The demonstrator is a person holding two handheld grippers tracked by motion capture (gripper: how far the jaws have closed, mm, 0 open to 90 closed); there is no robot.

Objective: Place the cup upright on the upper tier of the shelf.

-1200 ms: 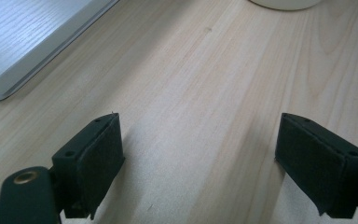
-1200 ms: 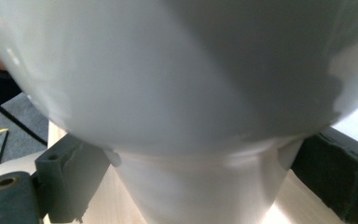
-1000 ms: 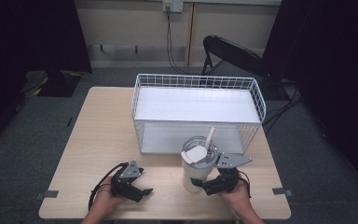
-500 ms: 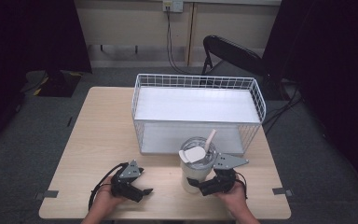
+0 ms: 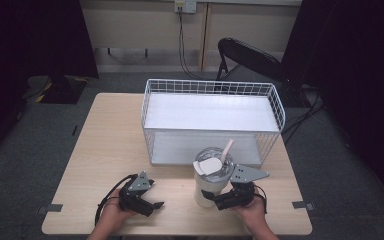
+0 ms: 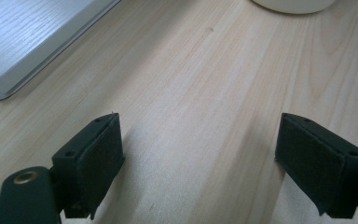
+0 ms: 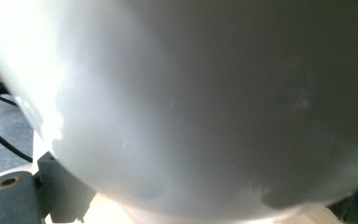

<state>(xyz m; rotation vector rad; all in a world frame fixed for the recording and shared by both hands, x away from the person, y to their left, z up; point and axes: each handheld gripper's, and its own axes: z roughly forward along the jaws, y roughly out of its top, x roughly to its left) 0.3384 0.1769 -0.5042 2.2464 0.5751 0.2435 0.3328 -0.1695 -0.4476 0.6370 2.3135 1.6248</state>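
the tumbler (image 5: 211, 181), a smooth white cylinder with a clear lid, a white flap on top and a pale straw slanting out of it, stood upright on the counter (image 5: 110, 145) near its front edge, just in front of the wire basket (image 5: 275, 100). in the right tool's own view its glossy, rounded wall (image 7: 191, 102) bulged close against the lens, blurred and shaded grey. the right tool (image 5: 219, 201) sat at the tumbler's lower right side, its dark jaws set around the base with the cup between them; whether the pads actually pressed on the wall could not be told. a grey three-cornered plate (image 5: 247, 173) rode on top of it, and a hand (image 5: 252, 212) held it from the counter's front edge.

the left tool (image 5: 152, 206) lay low over the counter well to the left of the tumbler, held by the other hand (image 5: 111, 216). its jaws stood wide apart with nothing between them, the matte black, blocky pads (image 6: 91, 154) framing bare, pale wood grain. the tumbler's rounded base (image 6: 293, 4) showed at the top of that view, and the basket's flat white floor (image 6: 28, 37) at upper left.

the basket was a white rectangular cage of thin wire grid with a smooth white bottom, standing on the far half of the light wooden counter. behind it stood a dark folding chair (image 5: 250, 57) on grey carpet.
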